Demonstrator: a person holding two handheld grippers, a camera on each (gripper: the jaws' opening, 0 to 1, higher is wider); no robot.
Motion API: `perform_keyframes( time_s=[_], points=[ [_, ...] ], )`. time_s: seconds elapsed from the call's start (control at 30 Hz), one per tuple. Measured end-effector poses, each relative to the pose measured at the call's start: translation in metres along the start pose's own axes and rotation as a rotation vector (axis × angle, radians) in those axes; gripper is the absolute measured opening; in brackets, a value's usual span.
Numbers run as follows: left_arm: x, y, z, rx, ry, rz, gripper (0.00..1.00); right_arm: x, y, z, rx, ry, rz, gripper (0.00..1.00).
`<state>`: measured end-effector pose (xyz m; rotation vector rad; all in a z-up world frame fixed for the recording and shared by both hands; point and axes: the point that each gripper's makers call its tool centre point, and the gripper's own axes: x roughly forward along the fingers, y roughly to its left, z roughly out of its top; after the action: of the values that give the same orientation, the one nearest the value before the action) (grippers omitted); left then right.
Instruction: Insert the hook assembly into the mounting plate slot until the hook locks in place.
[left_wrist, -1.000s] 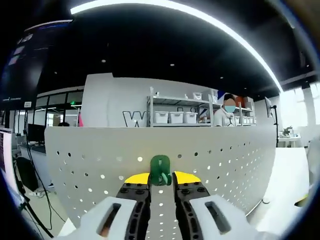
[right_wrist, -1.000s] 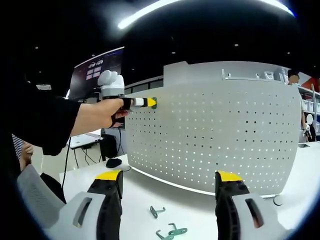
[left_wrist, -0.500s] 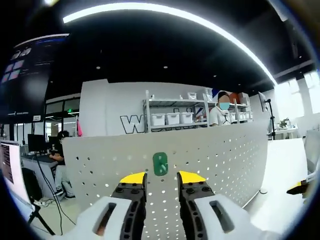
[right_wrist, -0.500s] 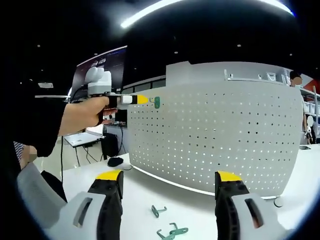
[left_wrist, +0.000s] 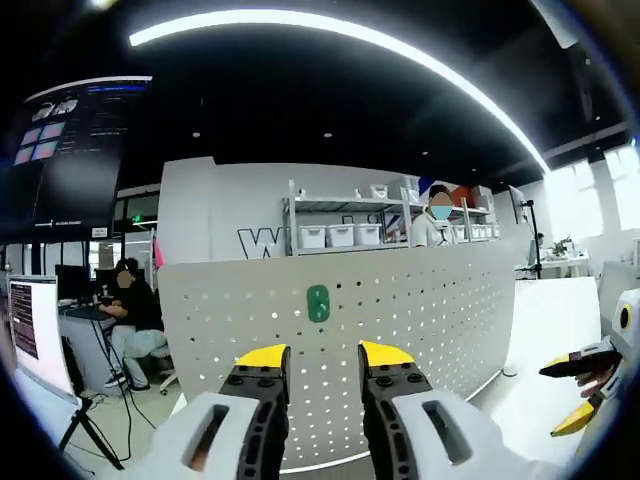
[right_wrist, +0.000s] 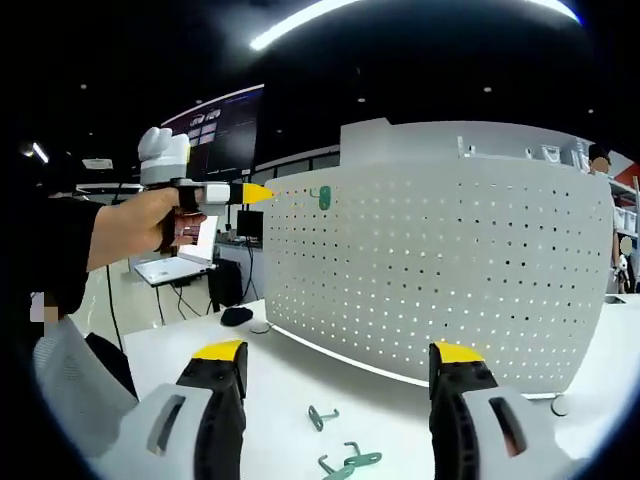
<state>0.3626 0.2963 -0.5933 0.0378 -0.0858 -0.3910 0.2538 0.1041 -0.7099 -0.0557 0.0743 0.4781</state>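
Note:
A small green hook (left_wrist: 318, 302) hangs on the upright white perforated mounting plate (left_wrist: 430, 310), near its top edge. My left gripper (left_wrist: 323, 358) stands back from it, open, with nothing between its yellow-tipped jaws. In the right gripper view the same hook (right_wrist: 324, 197) sits at the upper left of the plate (right_wrist: 450, 270). There a hand holds the left gripper (right_wrist: 245, 193) a short way left of the hook, apart from it. My right gripper (right_wrist: 338, 354) is wide open and low over the table. It also enters the left gripper view (left_wrist: 585, 385) at the right edge.
Several loose green hooks (right_wrist: 322, 415) lie on the white table (right_wrist: 290, 370) in front of the plate, and a black mouse (right_wrist: 237, 316) lies near its left end. Behind the plate are shelves with white bins (left_wrist: 345, 235), a seated person (left_wrist: 135, 305) and a monitor (left_wrist: 30, 320).
My left gripper opened, let go of the green hook and pulled back from the plate. The hook stays on the plate. The right gripper has barely moved.

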Motion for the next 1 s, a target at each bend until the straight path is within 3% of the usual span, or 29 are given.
perform_keyframes(
  time_s=[0.2,0.57,0.77,1.0],
  points=[
    [-0.025,-0.009,-0.025,-0.026,0.043,-0.018,0.28,-0.001,-0.004,-0.002,0.02,0.007,-0.01,0.73],
    [-0.074,-0.04,-0.091,-0.069,0.178,-0.042,0.27,-0.001,-0.005,-0.002,0.027,0.006,-0.019,0.72],
    [-0.081,-0.069,-0.124,-0.07,0.262,-0.103,0.27,-0.003,-0.008,-0.001,0.035,0.002,-0.028,0.72],
    [-0.072,-0.089,-0.138,-0.081,0.308,-0.158,0.29,-0.003,-0.009,0.0,0.039,-0.003,-0.031,0.72]
  ],
)
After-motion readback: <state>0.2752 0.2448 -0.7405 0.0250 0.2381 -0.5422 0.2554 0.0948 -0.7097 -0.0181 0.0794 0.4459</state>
